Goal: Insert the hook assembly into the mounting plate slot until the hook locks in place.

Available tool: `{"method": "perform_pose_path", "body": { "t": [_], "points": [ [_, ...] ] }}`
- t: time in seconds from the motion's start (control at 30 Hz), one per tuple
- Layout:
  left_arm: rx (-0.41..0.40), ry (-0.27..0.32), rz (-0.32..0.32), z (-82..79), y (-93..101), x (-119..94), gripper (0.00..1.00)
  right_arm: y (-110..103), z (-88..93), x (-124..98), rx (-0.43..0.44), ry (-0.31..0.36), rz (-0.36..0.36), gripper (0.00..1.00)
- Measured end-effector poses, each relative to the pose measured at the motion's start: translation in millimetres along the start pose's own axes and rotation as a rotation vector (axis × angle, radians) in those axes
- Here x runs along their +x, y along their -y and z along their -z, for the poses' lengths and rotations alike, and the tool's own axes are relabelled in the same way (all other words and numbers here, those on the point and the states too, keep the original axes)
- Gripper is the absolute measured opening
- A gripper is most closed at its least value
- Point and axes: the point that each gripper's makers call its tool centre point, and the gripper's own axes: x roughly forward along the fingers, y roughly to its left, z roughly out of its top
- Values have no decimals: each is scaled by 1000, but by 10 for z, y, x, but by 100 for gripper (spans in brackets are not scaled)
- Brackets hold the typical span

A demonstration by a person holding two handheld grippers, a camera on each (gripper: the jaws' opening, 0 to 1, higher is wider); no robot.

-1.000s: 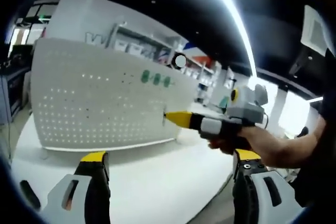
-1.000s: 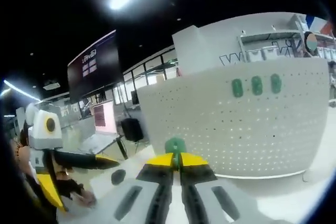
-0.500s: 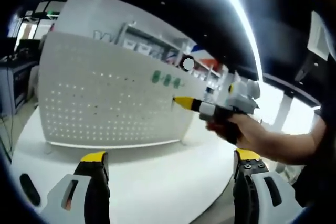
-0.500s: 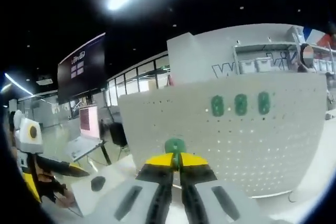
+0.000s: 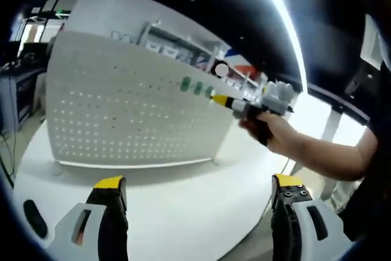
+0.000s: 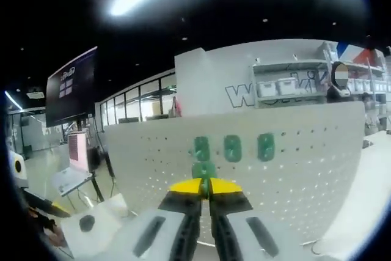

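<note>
A white perforated mounting plate (image 5: 122,114) stands upright on the round white table (image 5: 183,218). Three green hooks (image 5: 196,87) sit in a row near its upper right. My left gripper (image 5: 198,181) is open and holds nothing, low in front of the table. From the right, a hand brings my right gripper (image 5: 220,99), its yellow tips just beside that row. In the right gripper view, my right gripper (image 6: 204,186) is shut on a green hook assembly (image 6: 203,169), held right below the leftmost of the three mounted hooks (image 6: 232,148) on the plate (image 6: 299,175).
A small dark round object (image 6: 87,223) lies on the table's left part. Behind the plate stand a white wall panel (image 6: 214,84) with lettering, shelves with bins (image 6: 281,84) and a dark hanging screen (image 6: 72,87). The person's forearm (image 5: 324,163) reaches in from the right.
My right gripper has risen and moved closer to the plate with the green hook in it, ending at the row of mounted hooks. My left gripper stays open and low.
</note>
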Motion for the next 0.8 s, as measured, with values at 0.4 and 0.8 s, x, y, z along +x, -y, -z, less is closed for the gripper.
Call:
{"method": "perform_pose_path", "body": {
  "t": [0.4, 0.8],
  "points": [
    [-7, -24, -3, 68, -30, 40, 99, 527, -301, -51, -27, 77, 124, 1],
    [-14, -19, -11, 48, -74, 49, 100, 935, -381, 26, -1, 102, 192, 1]
  ]
}}
